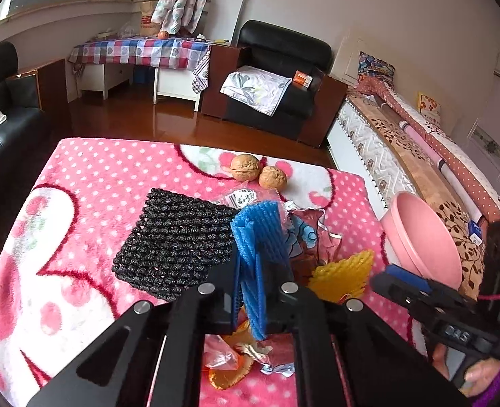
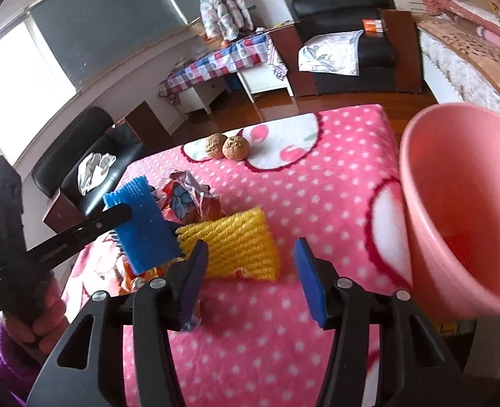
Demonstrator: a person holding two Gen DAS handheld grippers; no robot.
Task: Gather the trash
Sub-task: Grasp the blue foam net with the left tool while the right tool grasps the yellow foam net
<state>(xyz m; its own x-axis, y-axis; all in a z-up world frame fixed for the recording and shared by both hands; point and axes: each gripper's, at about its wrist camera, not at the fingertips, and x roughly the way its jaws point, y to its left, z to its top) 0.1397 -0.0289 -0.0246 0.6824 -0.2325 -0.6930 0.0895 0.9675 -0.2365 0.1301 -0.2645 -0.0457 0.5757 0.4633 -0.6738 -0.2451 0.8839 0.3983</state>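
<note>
The pink basin (image 2: pixel 460 203) serves as the collection bin and stands at the right edge of the pink dotted blanket (image 2: pixel 318 186). Something red lies at its bottom, blurred; it is probably trash already deposited, so the task appears to be under way but far from complete.

The left gripper (image 1: pixel 260 291) is clamped on the blue foam net (image 1: pixel 256 237), which is lifted off the blanket, well to the left of the basin. Delivery of this piece to the basin is judged to be the step in hand.

The right gripper (image 2: pixel 250 271) has its jaws apart and holds nothing; it hovers left of the basin, just in front of the yellow foam net (image 2: pixel 236 244).

Remaining on the blanket, all left of the basin:
- the yellow foam net;
- the black foam net (image 1: pixel 178 240), farthest from the basin;
- crumpled wrappers (image 2: pixel 189 200) beyond the yellow net;
- further wrappers (image 1: pixel 243 356) below the left gripper.

Two walnuts (image 2: pixel 228 146) rest at the far side of the blanket; whether they count as trash cannot be told.
</note>
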